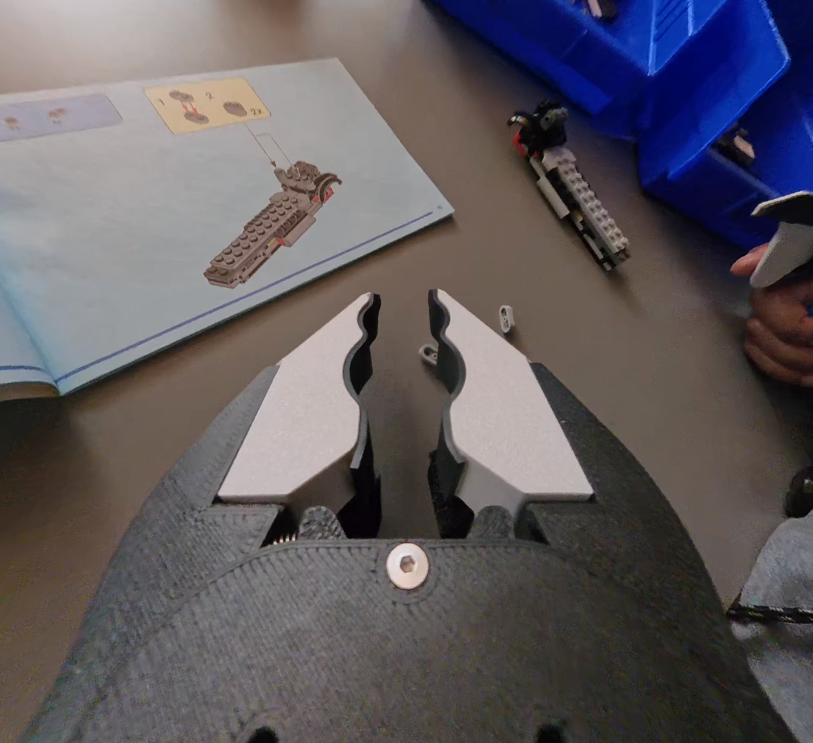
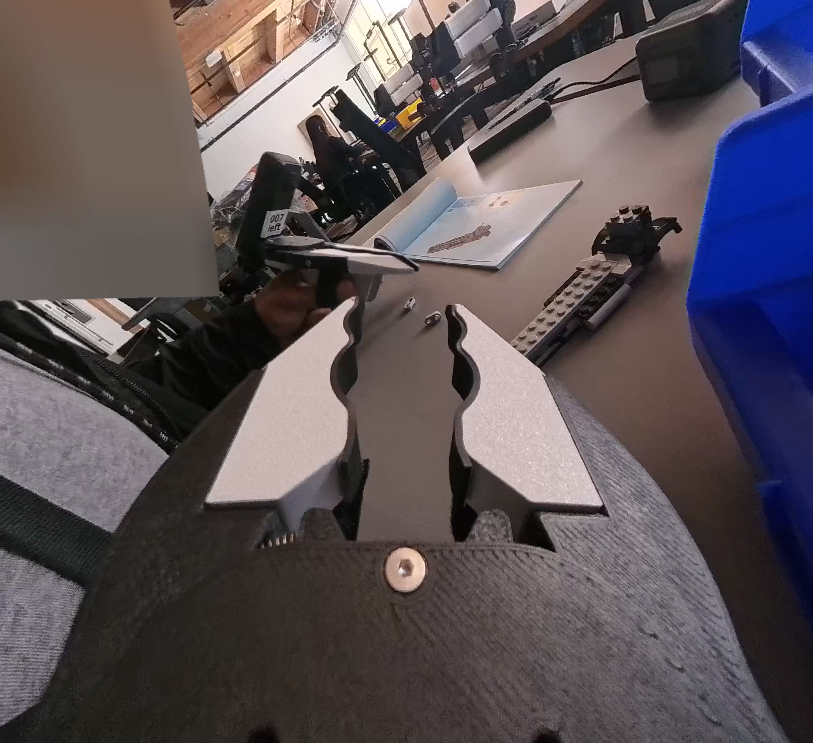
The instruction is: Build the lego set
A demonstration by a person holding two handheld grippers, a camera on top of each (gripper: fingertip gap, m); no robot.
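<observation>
Left wrist view has the half-built lego model (image 1: 572,189) lying flat on the dark brown table (image 1: 132,17), a long narrow build with a light grey studded plate along the top, black and white bits down its sides and a black clump with a touch of red at the far end. It sits just beside the blue plastic bins (image 1: 616,39), well apart from both claws. From the right wrist view the same model (image 2: 585,295) looks darker, with curved black pieces at its far end.

Two small light grey link pieces lie loose on the table: one (image 1: 507,317) in the open, the other (image 1: 429,354) half hidden behind the left gripper (image 1: 404,297) finger. That claw is spread, nothing in it. The right gripper (image 2: 402,312) is spread too and empty.

The open pale blue instruction booklet (image 1: 220,202) lies left of the model, its left page cut off. The bins' contents are a dark jumble, hard to make out. The hand (image 1: 778,334) holding the right gripper is cropped at the edge.
</observation>
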